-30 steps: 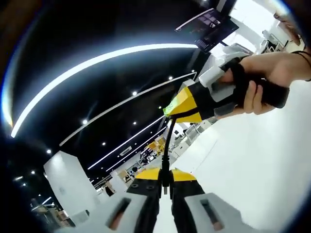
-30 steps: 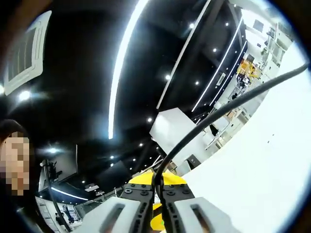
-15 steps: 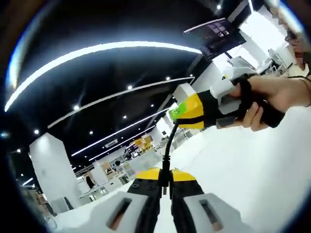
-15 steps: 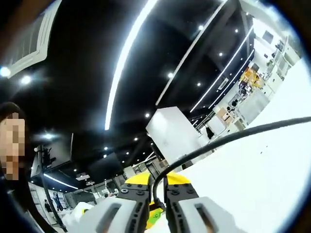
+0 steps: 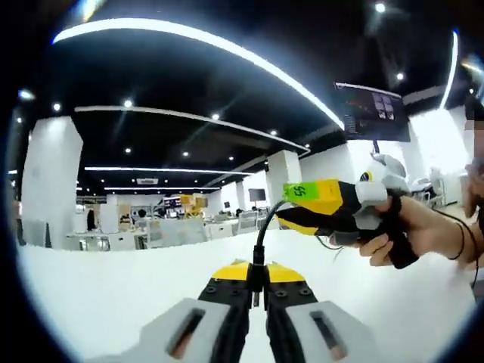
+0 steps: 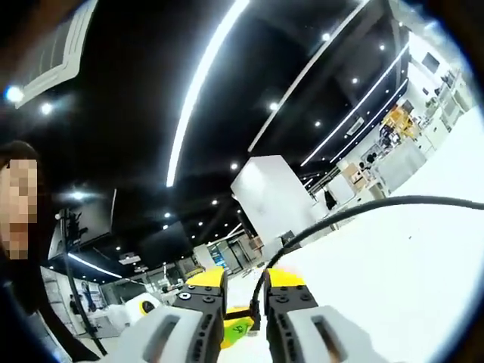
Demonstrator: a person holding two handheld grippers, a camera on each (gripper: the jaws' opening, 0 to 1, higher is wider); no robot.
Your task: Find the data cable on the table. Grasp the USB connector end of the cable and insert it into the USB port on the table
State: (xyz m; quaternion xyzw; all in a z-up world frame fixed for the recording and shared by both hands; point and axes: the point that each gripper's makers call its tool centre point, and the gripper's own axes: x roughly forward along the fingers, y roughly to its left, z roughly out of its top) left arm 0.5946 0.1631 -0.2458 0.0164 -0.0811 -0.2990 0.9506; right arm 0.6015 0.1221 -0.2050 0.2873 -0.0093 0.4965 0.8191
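My left gripper is shut on a thin black data cable, which rises from its jaws in a short curve to the tips of my right gripper. A hand holds that yellow-and-black gripper, which carries a green sticker, above the white table. In the right gripper view my right gripper is open, its jaws well apart. The cable runs along the inner side of the right-hand jaw, then arcs away to the right over the table. I cannot see its USB end or a port.
Behind the table lies a large open hall with white pillars, desks and ceiling light strips. A dark screen hangs high on the right. A person stands at the left edge of the right gripper view.
The right gripper's jaws have parted from around the cable. Both cameras have swung, the left gripper view coming level with the hall. The left gripper keeps its hold.
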